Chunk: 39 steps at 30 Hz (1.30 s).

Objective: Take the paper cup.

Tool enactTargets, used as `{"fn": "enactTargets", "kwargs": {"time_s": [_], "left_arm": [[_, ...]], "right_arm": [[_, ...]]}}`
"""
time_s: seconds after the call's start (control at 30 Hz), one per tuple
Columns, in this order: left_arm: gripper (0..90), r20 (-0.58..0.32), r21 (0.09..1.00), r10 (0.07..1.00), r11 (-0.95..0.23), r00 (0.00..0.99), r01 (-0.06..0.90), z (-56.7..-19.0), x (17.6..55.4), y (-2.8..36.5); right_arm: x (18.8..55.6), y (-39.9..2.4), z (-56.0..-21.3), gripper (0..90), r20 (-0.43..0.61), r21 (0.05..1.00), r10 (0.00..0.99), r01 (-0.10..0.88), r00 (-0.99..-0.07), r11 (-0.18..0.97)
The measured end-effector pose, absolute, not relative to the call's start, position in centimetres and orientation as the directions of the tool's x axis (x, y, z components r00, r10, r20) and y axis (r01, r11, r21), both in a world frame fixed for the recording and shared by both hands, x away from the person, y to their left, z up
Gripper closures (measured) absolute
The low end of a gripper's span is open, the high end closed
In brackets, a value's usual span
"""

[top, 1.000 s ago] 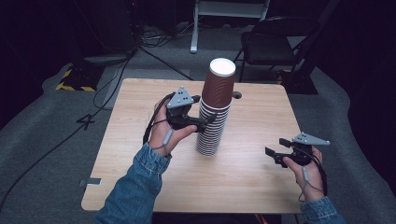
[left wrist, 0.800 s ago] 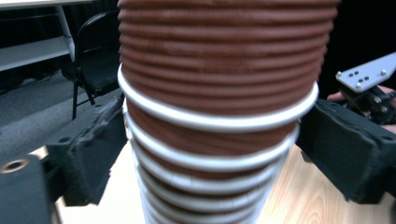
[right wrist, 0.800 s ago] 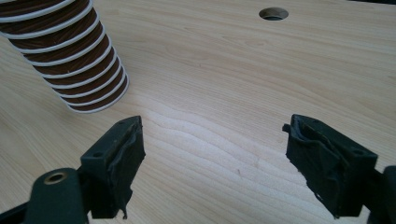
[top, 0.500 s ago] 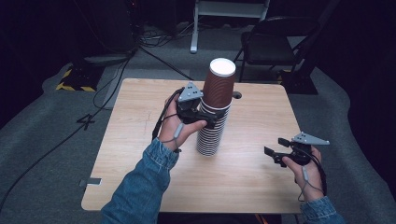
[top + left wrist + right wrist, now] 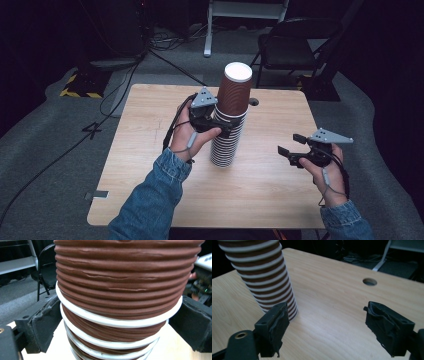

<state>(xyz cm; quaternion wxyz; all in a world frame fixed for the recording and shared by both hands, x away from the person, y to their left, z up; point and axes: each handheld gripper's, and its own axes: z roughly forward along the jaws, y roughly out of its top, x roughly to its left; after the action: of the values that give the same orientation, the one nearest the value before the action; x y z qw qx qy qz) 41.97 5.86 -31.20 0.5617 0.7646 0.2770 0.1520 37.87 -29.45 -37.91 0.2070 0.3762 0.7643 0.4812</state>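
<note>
**Item 1, left tongs [image 5: 222,127].** I have the jaws spread wide, and they have just been opening. The cup stack [image 5: 227,145] stands between them. In the left gripper view one pad [image 5: 47,322] sits on each side of the stack, level with a white rim. I cannot tell whether the pads touch it.

**Item 2, right tongs [image 5: 286,144].** The jaws are apart with nothing between them. I hold them above the table [image 5: 150,130], well apart from the stack.

**Item 3, stack.** Brown ribbed cups with white rims, nested upside down and upright on the table. It is inside the left tongs. In the right gripper view it stands ahead of the right tongs, beyond one jaw.

**Item 4, hole [image 5: 369,281].** It is in the table, beyond the right tongs.
</note>
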Motion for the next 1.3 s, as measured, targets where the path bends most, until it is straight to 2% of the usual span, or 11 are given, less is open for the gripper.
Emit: {"fn": "enactTargets", "kwargs": {"time_s": [0.3, 0.5, 0.9, 1.3], "left_arm": [[3.2, -0.075, 0.936, 0.586, -0.236, 0.807, 0.259, -31.3, 42.1, 6.0], [3.1, -0.071, 0.935, 0.587, -0.242, 0.806, 0.259, -31.3, 42.1, 6.0], [3.1, -0.074, 0.932, 0.586, -0.247, 0.807, 0.265, -31.3, 42.1, 6.0], [3.2, -0.071, 0.928, 0.585, -0.258, 0.808, 0.269, -31.4, 42.1, 5.9]], "right_arm": [[39.1, -25.9, -30.5, 15.8, 0.005, 0.916, 0.673, 0.273, -0.740, 0.293], [40.0, -23.6, -27.8, 15.7, -0.021, 0.917, 0.628, 0.236, -0.778, 0.323], [41.3, -20.0, -24.5, 15.6, -0.034, 0.919, 0.576, 0.201, -0.817, 0.339], [42.8, -17.2, -23.6, 15.3, -0.019, 0.919, 0.524, 0.192, -0.851, 0.345]]}}
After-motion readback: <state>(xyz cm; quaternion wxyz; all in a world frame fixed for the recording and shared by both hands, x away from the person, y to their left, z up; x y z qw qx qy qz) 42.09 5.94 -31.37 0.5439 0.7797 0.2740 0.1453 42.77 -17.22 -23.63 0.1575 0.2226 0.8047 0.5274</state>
